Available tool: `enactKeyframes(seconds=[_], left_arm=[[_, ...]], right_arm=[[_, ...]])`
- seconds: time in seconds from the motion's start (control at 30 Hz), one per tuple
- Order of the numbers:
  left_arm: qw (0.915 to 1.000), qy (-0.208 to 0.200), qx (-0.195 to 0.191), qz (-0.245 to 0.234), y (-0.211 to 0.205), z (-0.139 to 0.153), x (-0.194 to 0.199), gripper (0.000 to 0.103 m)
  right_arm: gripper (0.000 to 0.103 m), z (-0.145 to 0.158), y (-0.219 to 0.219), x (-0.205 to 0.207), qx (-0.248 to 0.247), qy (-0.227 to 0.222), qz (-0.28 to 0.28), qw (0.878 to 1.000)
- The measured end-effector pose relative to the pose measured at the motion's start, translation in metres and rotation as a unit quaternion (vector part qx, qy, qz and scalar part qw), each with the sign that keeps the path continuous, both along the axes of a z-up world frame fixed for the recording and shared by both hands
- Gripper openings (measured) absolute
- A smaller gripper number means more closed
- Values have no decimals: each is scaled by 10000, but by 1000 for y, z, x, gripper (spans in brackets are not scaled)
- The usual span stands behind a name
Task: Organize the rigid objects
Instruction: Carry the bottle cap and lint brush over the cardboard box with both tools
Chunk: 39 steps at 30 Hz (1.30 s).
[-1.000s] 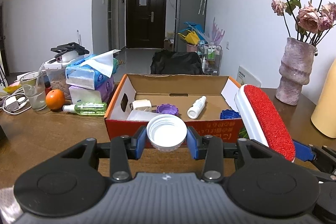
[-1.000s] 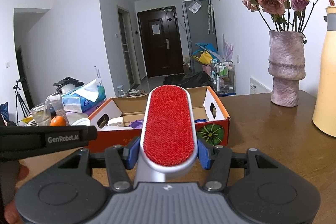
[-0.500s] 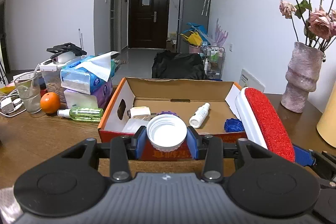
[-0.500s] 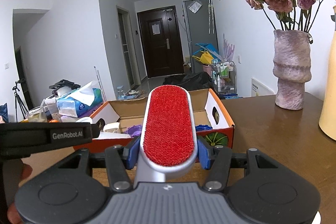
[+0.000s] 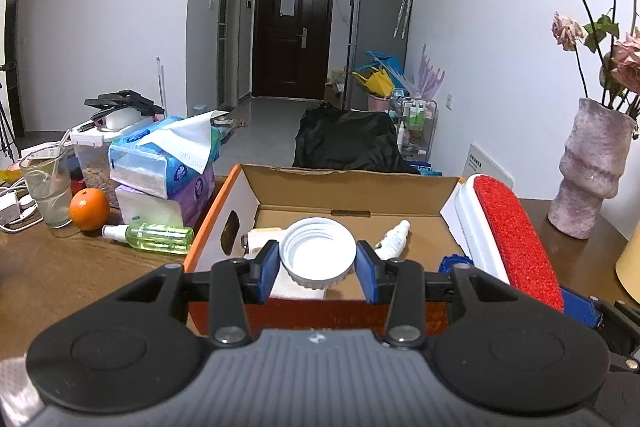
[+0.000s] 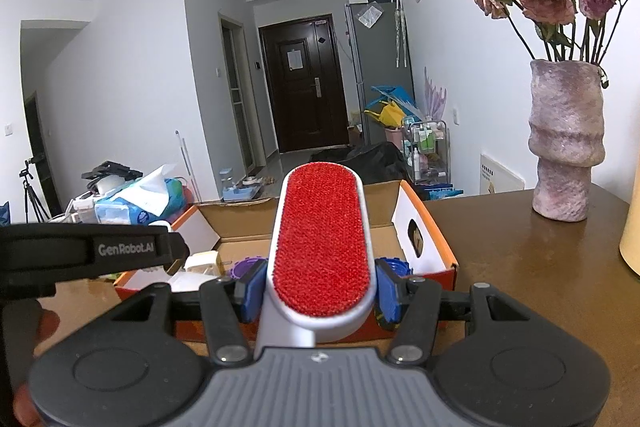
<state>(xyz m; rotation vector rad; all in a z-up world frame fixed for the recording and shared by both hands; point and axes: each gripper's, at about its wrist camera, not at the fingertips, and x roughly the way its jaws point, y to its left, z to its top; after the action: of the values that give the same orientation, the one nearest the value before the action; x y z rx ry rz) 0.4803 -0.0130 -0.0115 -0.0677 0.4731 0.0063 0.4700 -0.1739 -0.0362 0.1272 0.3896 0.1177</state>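
The left gripper [image 5: 317, 269] points forward and slightly downward over the near wall of the cardboard box [image 5: 344, 187], its blue pads clamped on either side of a white screw lid [image 5: 318, 251] whose open, ribbed inside faces the camera. The lid hangs above the box's interior, just over a white packet [image 5: 298, 291] lying on the box floor. Deeper in the box lie a small white bottle [image 5: 394, 239] and a blue cap [image 5: 456, 263] in the right corner. The right gripper [image 6: 318, 285] is held level with the left one, to its right, tilted a little downward toward the same box; its blue pads press on the white body of a lint brush [image 6: 322, 243], red bristle face up, the head reaching out over the box's right half. A purple cap [image 6: 244, 266] shows on the box floor in the right wrist view. A thumb [image 6: 44, 323] of the person shows at that view's left edge beneath the left gripper's body. Left of the box on the wooden table [image 5: 72, 267] lie a green spray bottle [image 5: 158, 237], an orange [image 5: 89, 209] and a stack of tissue packs [image 5: 160, 167]; a vase [image 6: 566, 143] of dried roses stands to the right
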Motion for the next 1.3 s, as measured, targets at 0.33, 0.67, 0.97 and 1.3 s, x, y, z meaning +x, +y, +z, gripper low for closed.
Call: enactKeyframes(seconds=[0.33,0.67,0.97,1.3], left_arm=[[10000,-9,35,63,-2,-1,22,42],[9999,-12,62,129,0,-3,46,42],[9997,14,125,221,3,-6,64,42],[9994,8,184,291,5,-9,82,42]], right_arm=[[55,1,0,19,8,-21,-13,10000],[55,1,-1,45,34,16,-67,10000],[55,-2,2,65,18,121,-98,9999],[55,-2,7,88,-56,265,-132,9995]])
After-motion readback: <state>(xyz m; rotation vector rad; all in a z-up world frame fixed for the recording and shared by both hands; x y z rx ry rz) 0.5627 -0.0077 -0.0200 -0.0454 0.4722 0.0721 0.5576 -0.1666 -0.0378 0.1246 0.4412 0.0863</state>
